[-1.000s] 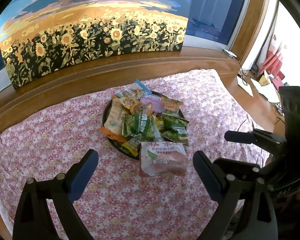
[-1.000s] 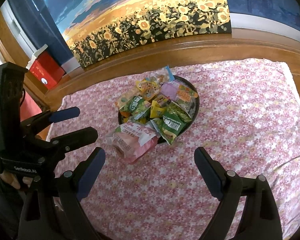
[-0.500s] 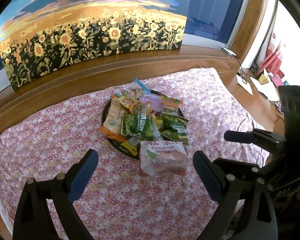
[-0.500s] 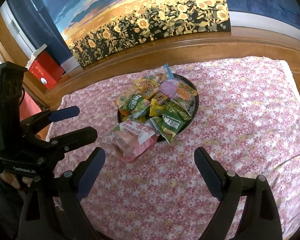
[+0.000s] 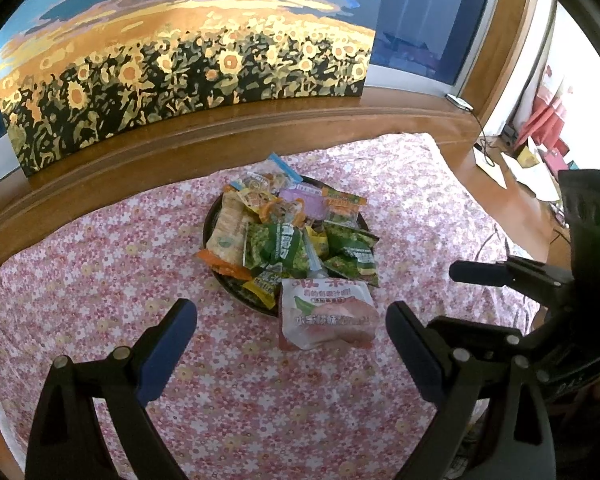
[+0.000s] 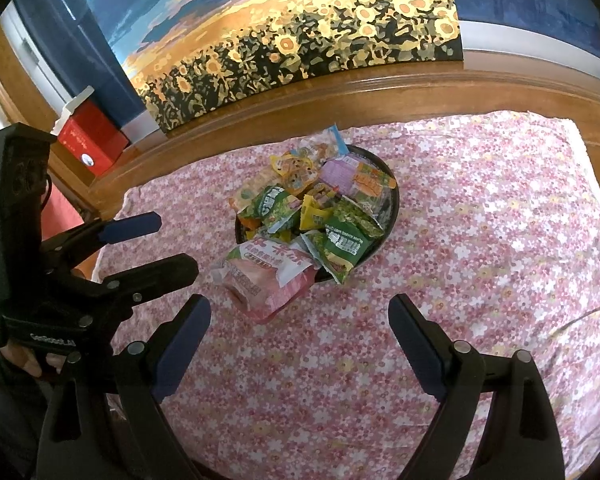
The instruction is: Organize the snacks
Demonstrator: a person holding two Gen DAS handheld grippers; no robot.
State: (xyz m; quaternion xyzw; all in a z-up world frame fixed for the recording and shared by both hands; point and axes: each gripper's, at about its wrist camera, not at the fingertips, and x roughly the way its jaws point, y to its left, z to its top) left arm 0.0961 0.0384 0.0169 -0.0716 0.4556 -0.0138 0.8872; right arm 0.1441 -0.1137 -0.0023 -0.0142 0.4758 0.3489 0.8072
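A dark round tray (image 5: 236, 292) (image 6: 392, 208) sits on the flowered cloth, heaped with several snack packets: green ones (image 5: 276, 248) (image 6: 340, 244), a yellow one (image 6: 314, 216), a purple one (image 6: 340, 172) and a beige cracker pack (image 5: 228, 232). A large pink and white packet (image 5: 326, 316) (image 6: 268, 276) lies at the tray's near edge, half on the cloth. My left gripper (image 5: 292, 336) is open and empty, just short of the pink packet. My right gripper (image 6: 300, 332) is open and empty, a little nearer than the packet. Each gripper shows in the other's view.
The pink flowered cloth (image 5: 100, 264) (image 6: 480, 220) covers the table. A sunflower painting (image 5: 180, 68) (image 6: 300, 48) leans along the wooden ledge behind. A red box (image 6: 92, 140) stands at the far left. Papers and red items (image 5: 540, 148) lie off the right side.
Both grippers have drawn back slightly; the tray and packets sit a touch farther away. Jaws stay open. Nothing was picked up.
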